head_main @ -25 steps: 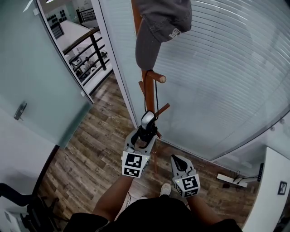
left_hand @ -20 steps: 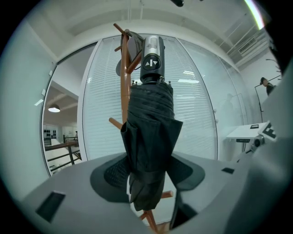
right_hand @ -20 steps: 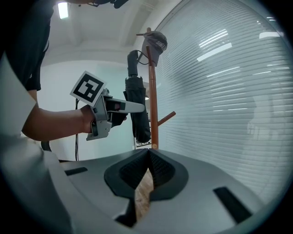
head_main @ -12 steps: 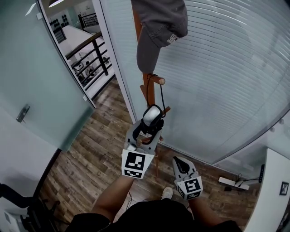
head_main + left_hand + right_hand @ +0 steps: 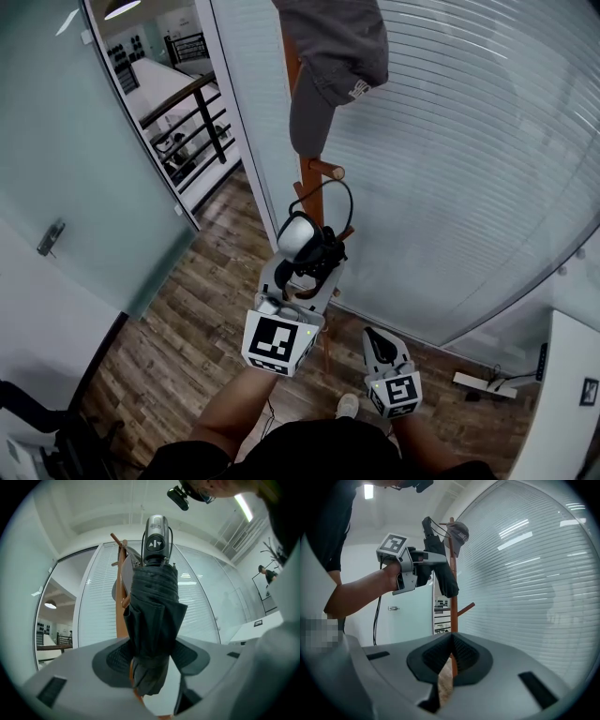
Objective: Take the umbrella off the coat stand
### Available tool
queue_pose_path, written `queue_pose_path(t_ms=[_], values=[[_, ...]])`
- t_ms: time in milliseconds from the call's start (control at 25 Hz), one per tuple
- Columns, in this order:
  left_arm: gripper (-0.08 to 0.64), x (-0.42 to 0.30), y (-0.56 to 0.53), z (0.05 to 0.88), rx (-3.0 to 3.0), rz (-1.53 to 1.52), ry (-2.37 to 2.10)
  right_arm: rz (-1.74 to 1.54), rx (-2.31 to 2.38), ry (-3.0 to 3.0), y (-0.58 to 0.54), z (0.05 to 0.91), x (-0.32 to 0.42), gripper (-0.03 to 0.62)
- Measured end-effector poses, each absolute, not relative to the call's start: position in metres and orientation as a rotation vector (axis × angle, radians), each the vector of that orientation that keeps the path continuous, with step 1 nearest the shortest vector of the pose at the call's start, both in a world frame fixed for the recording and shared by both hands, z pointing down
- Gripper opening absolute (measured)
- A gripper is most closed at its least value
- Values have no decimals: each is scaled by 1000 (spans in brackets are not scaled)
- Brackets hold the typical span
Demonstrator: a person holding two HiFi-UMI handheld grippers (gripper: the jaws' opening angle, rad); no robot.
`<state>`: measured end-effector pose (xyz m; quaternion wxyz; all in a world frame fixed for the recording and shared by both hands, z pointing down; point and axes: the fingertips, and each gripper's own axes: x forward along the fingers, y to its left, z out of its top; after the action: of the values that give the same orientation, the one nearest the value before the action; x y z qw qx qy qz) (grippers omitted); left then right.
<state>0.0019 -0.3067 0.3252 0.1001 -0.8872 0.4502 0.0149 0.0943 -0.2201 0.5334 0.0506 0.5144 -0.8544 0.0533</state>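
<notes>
A folded dark umbrella with a silver handle end stands upright between the pads of my left gripper, which is shut on it. Its black wrist strap curls in a slack loop just under a peg of the orange wooden coat stand; I cannot tell whether it is still hooked there. In the left gripper view the umbrella fills the space between the jaws, with the stand behind it. My right gripper hangs lower, shut and empty.
A grey cap hangs at the top of the stand. A curved glass wall with blinds runs behind and to the right. A frosted glass door is on the left. Another peg juts out lower down.
My left gripper has risen along the stand with the umbrella in it. The taut strap has gone slack into a loop near the peg. The right gripper has stayed put.
</notes>
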Motion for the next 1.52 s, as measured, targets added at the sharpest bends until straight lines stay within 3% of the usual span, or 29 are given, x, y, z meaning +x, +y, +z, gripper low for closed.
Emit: queue_pose_path(t_ms=[360, 1520], values=[[253, -11, -285, 332, -2703, 139, 1332, 131, 1617, -2580, -209, 531, 100, 6], [250, -47, -222, 537, -2825, -394, 1490, 84, 1604, -2582, -203, 521, 82, 6]])
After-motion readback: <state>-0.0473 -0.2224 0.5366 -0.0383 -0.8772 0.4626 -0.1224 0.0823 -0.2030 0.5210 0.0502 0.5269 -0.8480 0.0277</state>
